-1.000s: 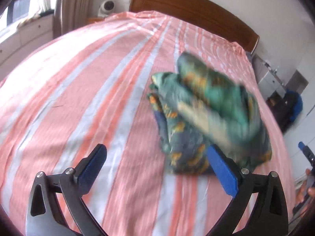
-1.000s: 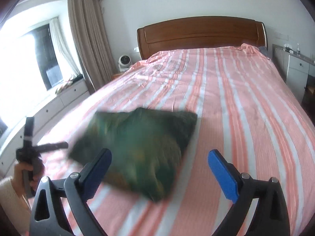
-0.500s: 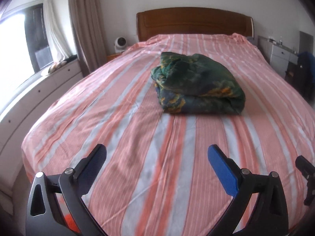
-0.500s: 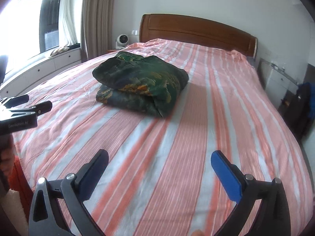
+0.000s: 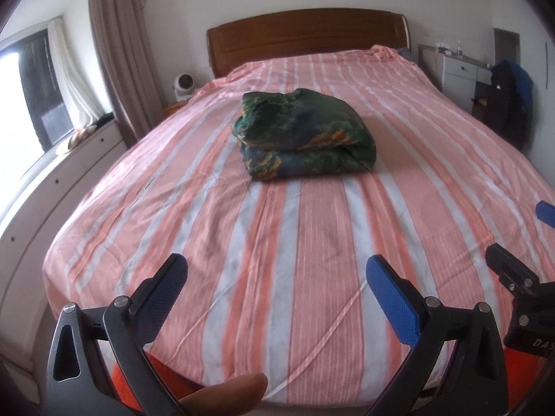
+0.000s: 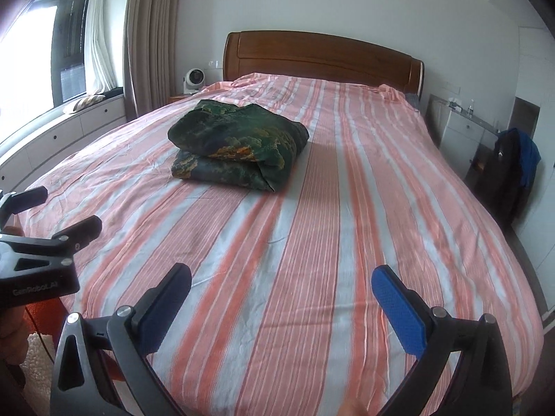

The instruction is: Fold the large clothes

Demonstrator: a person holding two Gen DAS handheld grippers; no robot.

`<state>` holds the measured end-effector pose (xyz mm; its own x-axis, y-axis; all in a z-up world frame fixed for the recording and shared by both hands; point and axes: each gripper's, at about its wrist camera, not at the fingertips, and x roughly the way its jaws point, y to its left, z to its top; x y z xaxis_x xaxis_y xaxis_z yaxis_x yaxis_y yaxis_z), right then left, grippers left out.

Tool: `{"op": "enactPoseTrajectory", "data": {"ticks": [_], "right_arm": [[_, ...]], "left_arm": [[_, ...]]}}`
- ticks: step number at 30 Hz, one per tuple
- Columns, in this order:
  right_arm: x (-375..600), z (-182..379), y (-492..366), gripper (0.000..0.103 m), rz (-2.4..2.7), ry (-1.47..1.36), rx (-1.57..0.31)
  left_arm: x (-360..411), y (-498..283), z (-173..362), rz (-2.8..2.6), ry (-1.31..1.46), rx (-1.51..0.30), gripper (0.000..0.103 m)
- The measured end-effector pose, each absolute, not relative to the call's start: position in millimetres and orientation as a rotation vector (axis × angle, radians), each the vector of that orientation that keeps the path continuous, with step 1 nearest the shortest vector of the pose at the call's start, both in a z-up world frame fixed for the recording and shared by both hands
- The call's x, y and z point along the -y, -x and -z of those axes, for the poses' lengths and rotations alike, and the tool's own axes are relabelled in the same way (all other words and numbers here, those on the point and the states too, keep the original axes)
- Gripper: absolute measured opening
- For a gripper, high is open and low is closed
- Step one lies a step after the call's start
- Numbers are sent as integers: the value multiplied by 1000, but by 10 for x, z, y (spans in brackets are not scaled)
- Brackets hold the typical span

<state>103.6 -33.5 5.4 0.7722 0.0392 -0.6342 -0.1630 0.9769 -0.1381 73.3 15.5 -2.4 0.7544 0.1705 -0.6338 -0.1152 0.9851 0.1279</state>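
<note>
A dark green patterned garment [image 5: 305, 135] [image 6: 239, 145] lies folded in a thick bundle on the middle of the pink and white striped bed [image 5: 312, 242] [image 6: 312, 242]. My left gripper [image 5: 277, 274] is open over the foot of the bed, well short of the bundle, with nothing between its blue pads. My right gripper [image 6: 282, 282] is open too and empty, also back at the foot end. In the left wrist view the right gripper's fingers [image 5: 513, 274] show at the right edge; in the right wrist view the left gripper's fingers [image 6: 74, 232] show at the left.
A wooden headboard [image 5: 305, 38] stands at the far end. A small white fan [image 5: 184, 86] sits on a bedside stand. White drawers under the window [image 6: 62, 131] run along the left. A white cabinet [image 6: 461, 131] and hanging dark clothes [image 6: 513, 170] stand on the right.
Both grippers have drawn back from the folded garment to the foot of the bed. The bundle was dropped flat a second ago and lies still since.
</note>
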Motion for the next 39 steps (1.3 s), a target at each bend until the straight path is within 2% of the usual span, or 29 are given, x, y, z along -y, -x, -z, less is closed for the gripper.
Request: {"op": "enactPoseTrajectory", "data": {"ticks": [6, 12, 20, 39], "right_arm": [[324, -40, -863, 102, -121, 147, -723], [268, -270, -558, 102, -101, 140, -773], [188, -419, -455, 102, -120, 148, -779], [127, -392, -430, 102, -90, 192, -772]], "left_arm": [[-204, -534, 18, -140, -83, -712, 103], [-137, -418, -147, -190, -150, -768, 103], [-116, -283, -328, -144, -112, -749, 103], [-65, -354, -177, -103, -95, -796, 103]]}}
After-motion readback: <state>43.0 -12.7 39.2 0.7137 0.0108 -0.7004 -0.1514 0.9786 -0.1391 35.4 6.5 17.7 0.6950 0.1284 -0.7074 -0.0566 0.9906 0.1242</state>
